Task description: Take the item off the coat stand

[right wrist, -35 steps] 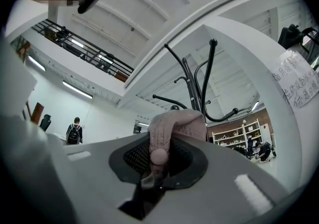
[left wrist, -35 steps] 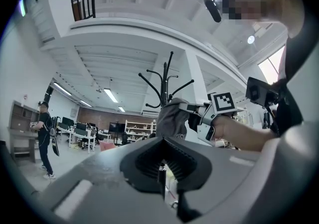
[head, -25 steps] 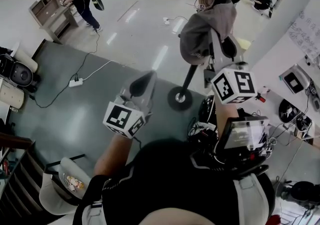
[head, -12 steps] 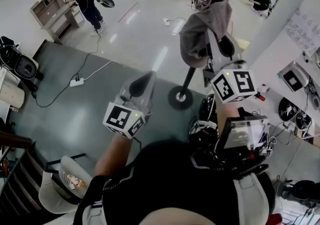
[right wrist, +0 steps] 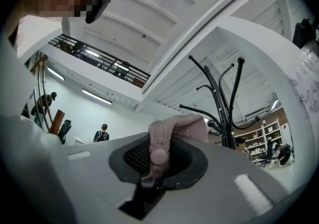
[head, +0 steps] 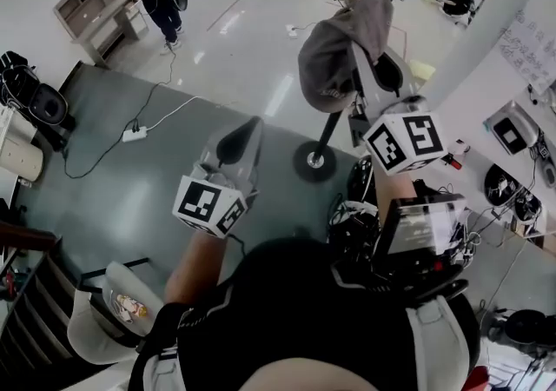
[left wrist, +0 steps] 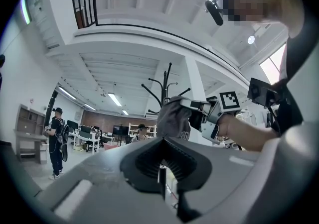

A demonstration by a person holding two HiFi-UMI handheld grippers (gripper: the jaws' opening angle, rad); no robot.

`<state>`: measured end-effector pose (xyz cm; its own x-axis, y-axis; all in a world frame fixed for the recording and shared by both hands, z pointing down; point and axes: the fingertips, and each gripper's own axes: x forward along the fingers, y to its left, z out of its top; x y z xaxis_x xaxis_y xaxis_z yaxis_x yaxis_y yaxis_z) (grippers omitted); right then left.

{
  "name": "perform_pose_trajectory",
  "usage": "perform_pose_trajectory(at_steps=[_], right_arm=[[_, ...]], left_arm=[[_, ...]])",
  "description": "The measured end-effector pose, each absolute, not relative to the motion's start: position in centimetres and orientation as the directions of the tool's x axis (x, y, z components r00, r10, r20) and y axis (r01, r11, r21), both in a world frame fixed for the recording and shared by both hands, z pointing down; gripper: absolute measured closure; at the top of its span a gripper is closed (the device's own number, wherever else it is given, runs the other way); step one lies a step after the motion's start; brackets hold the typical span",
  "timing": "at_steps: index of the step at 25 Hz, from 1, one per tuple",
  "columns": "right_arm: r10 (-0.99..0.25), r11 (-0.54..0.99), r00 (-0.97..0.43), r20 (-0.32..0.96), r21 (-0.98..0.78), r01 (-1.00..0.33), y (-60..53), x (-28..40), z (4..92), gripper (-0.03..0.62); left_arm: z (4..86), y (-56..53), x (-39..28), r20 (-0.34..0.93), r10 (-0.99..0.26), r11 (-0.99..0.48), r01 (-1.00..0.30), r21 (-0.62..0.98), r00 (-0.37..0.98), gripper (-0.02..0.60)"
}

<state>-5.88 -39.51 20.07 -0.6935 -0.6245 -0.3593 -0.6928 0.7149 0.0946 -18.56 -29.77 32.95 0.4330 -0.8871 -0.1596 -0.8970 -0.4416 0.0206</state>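
Partly, the cap (head: 330, 55) in the right tool (right wrist: 155, 166) hides the coat stand (head: 329, 130).

1. cap (head: 333, 57): soft grey fabric that looks pinkish in the right gripper view, with stitched seams and a round button on the crown; crumpled and hanging limp, bulging down and to the left in the head view
2. cap pinched by a fold near the button between the jaws of the right gripper (right wrist: 158, 164), held up in the air
3. coat stand (head: 328, 132): black thin upright pole, round base on the floor, curved hook arms at the top; just behind the cap, can't tell if they touch
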Motion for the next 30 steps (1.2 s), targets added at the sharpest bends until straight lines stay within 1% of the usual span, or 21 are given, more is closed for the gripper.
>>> perform_pose_trajectory(at_steps=[10,19,23,30], right_arm=[[-0.613,0.758,-0.738,-0.282,0.051,-0.65,-37.6,-7.7,24.7,0.536],[-0.619,0.769,-0.752,-0.227,0.022,-0.639,-36.3,-7.7,27.8,0.536],[-0.627,0.763,-0.756,-0.185,0.046,-0.644,-36.0,-7.4,29.3,0.536],[-0.644,0.751,-0.743,-0.182,0.028,-0.659,-35.8,-6.4,30.1,0.536]], left_arm=[[33.4,-28.7,-19.8,-0.157,-0.909,-0.398,-0.916,0.048,0.386,0.569],[34.2,-28.0,-21.2,-0.142,-0.926,-0.358,-0.933,0.044,0.349,0.569],[34.3,-28.0,-20.8,-0.138,-0.928,-0.356,-0.934,0.042,0.347,0.569],[34.4,-28.5,-20.5,-0.142,-0.927,-0.362,-0.928,0.086,0.349,0.569]])
